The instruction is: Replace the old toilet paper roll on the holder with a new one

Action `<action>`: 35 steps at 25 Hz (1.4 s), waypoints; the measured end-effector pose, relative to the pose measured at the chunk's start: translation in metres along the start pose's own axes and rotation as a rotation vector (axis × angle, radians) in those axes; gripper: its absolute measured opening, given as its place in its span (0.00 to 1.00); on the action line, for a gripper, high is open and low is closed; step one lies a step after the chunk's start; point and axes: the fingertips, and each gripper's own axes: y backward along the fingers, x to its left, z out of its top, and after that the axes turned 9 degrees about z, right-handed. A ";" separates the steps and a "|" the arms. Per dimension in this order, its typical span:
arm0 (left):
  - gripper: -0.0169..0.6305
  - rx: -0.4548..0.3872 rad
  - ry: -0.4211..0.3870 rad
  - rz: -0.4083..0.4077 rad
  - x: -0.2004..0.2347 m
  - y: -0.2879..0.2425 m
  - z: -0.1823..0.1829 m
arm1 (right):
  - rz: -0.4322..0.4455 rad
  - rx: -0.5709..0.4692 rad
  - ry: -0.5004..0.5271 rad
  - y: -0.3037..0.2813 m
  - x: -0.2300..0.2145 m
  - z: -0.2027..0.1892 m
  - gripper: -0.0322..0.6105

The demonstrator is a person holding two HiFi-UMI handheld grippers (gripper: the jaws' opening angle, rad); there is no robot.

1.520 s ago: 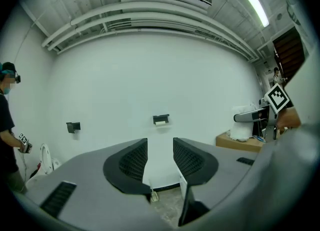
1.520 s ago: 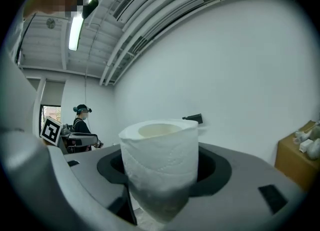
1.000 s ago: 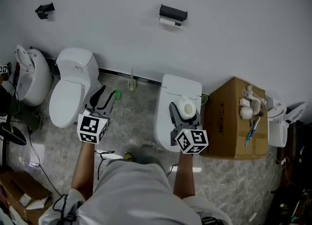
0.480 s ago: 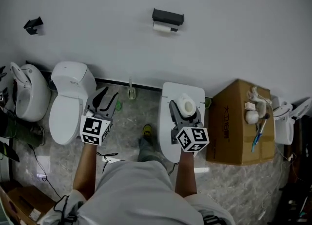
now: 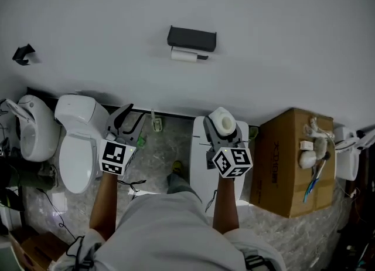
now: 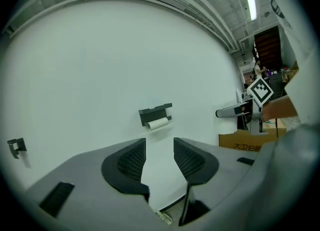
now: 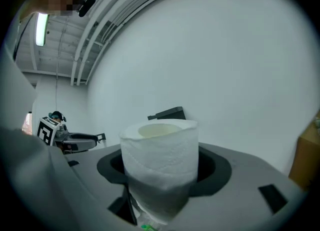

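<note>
A black paper holder (image 5: 192,37) is fixed to the white wall, with a thin old roll (image 5: 184,56) hanging under it; both also show in the left gripper view as the holder (image 6: 155,112) and old roll (image 6: 158,123). My right gripper (image 5: 222,125) is shut on a full new roll (image 5: 224,123), held upright between its jaws (image 7: 159,165), below and right of the holder. My left gripper (image 5: 128,119) stands open and empty, its dark pads (image 6: 132,162) apart, pointing at the wall left of the holder.
Below the wall stand a white toilet (image 5: 79,136) at left, another (image 5: 29,128) further left, and a white tank (image 5: 200,152) under my right arm. A brown cardboard box (image 5: 291,158) with odds on top sits right. A small black bracket (image 5: 23,53) is on the wall.
Both grippers have moved closer to the wall, the new roll carried along in the right one. The holder now sits nearer and lower in the head view.
</note>
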 end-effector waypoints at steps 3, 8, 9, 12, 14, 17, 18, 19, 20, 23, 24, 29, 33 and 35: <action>0.29 0.010 -0.021 -0.019 0.001 -0.042 0.007 | 0.004 -0.001 -0.014 -0.030 -0.028 0.010 0.52; 0.30 0.038 -0.075 -0.040 0.000 -0.089 0.011 | -0.008 0.000 -0.058 -0.057 -0.061 0.016 0.52; 0.30 0.040 -0.082 -0.044 0.000 -0.096 0.012 | -0.011 0.001 -0.065 -0.060 -0.066 0.017 0.52; 0.31 0.041 -0.113 -0.064 -0.004 -0.116 0.017 | -0.026 -0.002 -0.073 -0.067 -0.078 0.022 0.52; 0.31 0.037 -0.149 -0.082 -0.008 -0.127 0.020 | -0.040 -0.006 -0.076 -0.069 -0.083 0.026 0.52; 0.31 0.017 -0.175 -0.116 -0.011 -0.147 0.026 | -0.071 -0.018 -0.076 -0.071 -0.090 0.032 0.52; 0.31 0.008 -0.175 -0.131 -0.012 -0.154 0.028 | -0.086 -0.025 -0.076 -0.071 -0.093 0.034 0.52; 0.31 0.001 -0.179 -0.146 -0.012 -0.161 0.030 | -0.101 -0.034 -0.079 -0.072 -0.097 0.035 0.52; 0.31 -0.003 -0.187 -0.160 -0.013 -0.168 0.031 | -0.116 -0.043 -0.082 -0.074 -0.101 0.037 0.52; 0.32 -0.010 -0.233 -0.193 -0.011 -0.189 0.032 | -0.148 -0.063 -0.088 -0.082 -0.110 0.041 0.52; 0.32 -0.012 -0.254 -0.203 -0.011 -0.196 0.032 | -0.158 -0.067 -0.087 -0.085 -0.112 0.042 0.52; 0.33 -0.007 -0.383 -0.244 -0.015 -0.222 0.032 | -0.191 -0.075 -0.090 -0.097 -0.120 0.045 0.52; 0.33 -0.003 -0.466 -0.255 -0.022 -0.237 0.032 | -0.205 -0.077 -0.102 -0.099 -0.127 0.042 0.52; 0.34 -0.001 -0.526 -0.256 -0.025 -0.244 0.030 | -0.214 -0.082 -0.104 -0.100 -0.130 0.043 0.52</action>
